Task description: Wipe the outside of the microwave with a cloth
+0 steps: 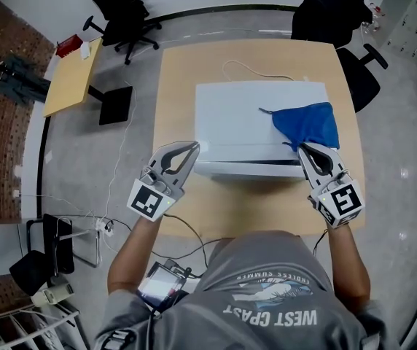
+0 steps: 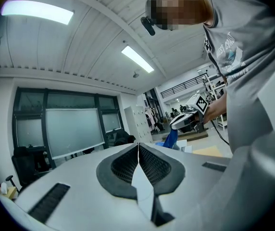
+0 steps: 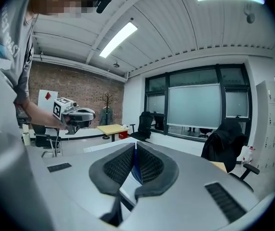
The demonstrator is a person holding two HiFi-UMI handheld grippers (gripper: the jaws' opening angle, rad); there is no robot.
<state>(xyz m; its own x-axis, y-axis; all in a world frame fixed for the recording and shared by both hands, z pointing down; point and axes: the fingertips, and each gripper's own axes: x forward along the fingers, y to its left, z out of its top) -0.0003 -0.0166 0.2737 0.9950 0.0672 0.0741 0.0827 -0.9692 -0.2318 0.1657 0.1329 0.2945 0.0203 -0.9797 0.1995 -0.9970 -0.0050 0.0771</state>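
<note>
A white microwave (image 1: pixel 238 122) stands on a wooden table (image 1: pixel 183 71). A blue cloth (image 1: pixel 307 122) lies bunched on its top, towards the right. My right gripper (image 1: pixel 309 150) is shut on the cloth's near corner at the microwave's front right edge; a blue sliver of cloth (image 3: pixel 135 171) shows between its pads in the right gripper view. My left gripper (image 1: pixel 192 149) sits at the microwave's front left corner with its jaws shut and nothing held. In the left gripper view the cloth (image 2: pixel 171 139) hangs from the right gripper (image 2: pixel 183 121).
A white cable (image 1: pixel 248 68) loops on the table behind the microwave. Black office chairs (image 1: pixel 125 13) (image 1: pixel 340 13) stand beyond the table. A small yellow table (image 1: pixel 70 79) and a black base plate (image 1: pixel 115 104) are to the left. Cables and gear lie on the floor near my feet.
</note>
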